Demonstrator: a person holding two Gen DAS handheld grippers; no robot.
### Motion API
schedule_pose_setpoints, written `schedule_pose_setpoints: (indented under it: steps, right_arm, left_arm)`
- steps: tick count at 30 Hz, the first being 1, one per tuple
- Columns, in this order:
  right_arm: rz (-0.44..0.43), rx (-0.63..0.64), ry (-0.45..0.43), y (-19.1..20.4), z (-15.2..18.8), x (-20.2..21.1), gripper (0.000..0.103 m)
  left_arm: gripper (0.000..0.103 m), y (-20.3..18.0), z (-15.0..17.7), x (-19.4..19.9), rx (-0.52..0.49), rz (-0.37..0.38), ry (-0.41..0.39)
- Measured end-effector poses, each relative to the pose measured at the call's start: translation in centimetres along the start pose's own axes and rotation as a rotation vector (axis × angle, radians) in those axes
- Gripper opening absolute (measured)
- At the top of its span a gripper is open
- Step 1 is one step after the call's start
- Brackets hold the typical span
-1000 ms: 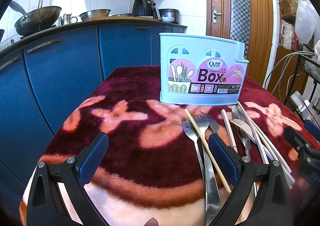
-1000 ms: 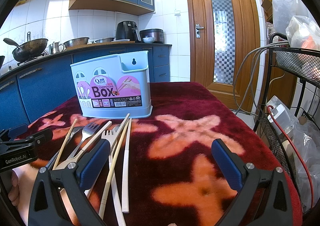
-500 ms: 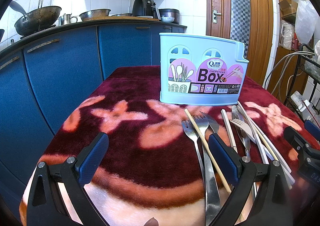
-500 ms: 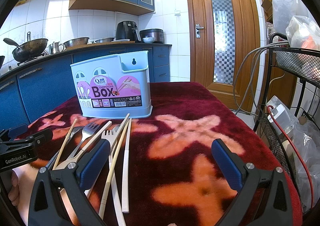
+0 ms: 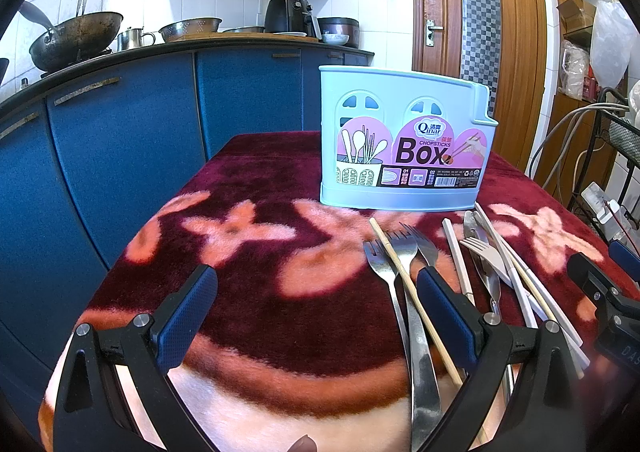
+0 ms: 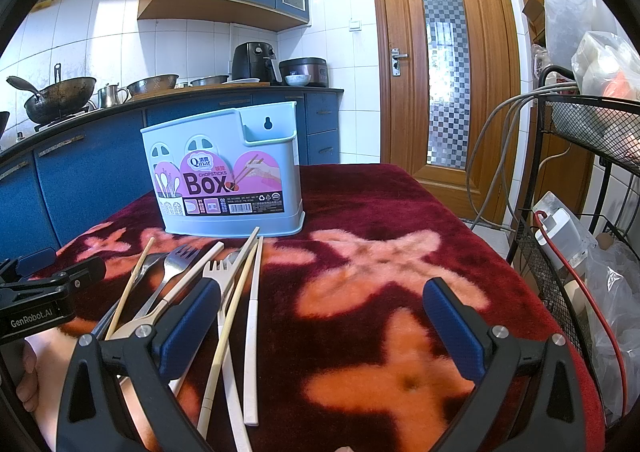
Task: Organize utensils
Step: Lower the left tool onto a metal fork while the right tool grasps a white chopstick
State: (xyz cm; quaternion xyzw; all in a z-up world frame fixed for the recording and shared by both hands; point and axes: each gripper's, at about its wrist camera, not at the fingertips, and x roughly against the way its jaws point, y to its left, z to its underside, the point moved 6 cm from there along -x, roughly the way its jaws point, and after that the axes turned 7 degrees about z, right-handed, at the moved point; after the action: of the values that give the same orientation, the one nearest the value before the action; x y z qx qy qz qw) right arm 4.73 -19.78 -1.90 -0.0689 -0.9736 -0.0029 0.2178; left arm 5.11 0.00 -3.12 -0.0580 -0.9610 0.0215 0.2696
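Note:
A light blue chopsticks box (image 5: 404, 139) stands upright on the red flowered table cover (image 5: 260, 252); it also shows in the right wrist view (image 6: 228, 175). In front of it lie steel forks (image 5: 404, 252), a wooden chopstick (image 5: 412, 300), white chopsticks (image 5: 508, 264) and a beige plastic fork (image 6: 218, 272). My left gripper (image 5: 316, 300) is open and empty, its right finger over the forks. My right gripper (image 6: 320, 312) is open and empty, its left finger (image 6: 192, 324) over the utensil handles.
Blue kitchen cabinets (image 5: 120, 139) with a wok (image 5: 76, 35) on the counter run along the left. A wooden door (image 6: 444, 67) is behind the table. A wire rack (image 6: 580, 179) with cables and bags stands close to the table's right edge.

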Motion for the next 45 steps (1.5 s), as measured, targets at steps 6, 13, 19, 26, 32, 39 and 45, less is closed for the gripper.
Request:
schedule_pose_setpoints:
  steps: [6, 13, 19, 26, 32, 39, 45]
  right_arm:
    - [-0.001, -0.002, 0.0, 0.0, 0.0, 0.0, 0.103]
    - [-0.019, -0.016, 0.033, -0.2, 0.1, -0.5, 0.103]
    - [-0.052, -0.009, 0.114, -0.1, -0.2, -1.1, 0.103]
    - [-0.085, 0.041, 0.209, 0.6, -0.2, -2.1, 0.1]
    - [-0.119, 0.086, 0.31, 1.4, 0.0, -3.3, 0.081]
    - [-0.126, 0.162, 0.423, 2.3, 1.0, -4.8, 0.066]
    - [-0.139, 0.18, 0.466, 2.5, 0.7, -5.8, 0.061]
  left_arm:
    - [0.1, 0.0, 0.0, 0.0, 0.0, 0.0, 0.001]
    - [0.1, 0.0, -0.1, -0.5, 0.016, 0.0, 0.018]
    - [0.1, 0.9, -0.5, -1.0, 0.056, 0.038, 0.076]
    - [0.1, 0.3, -0.7, -1.6, -0.012, 0.02, 0.14]
    - [0.097, -0.3, -0.1, -3.2, -0.037, 0.03, 0.231]
    - [0.093, -0.1, 0.3, -4.8, 0.029, 0.094, 0.308]
    - [0.087, -0.4, -0.3, -5.7, 0.016, 0.106, 0.333]
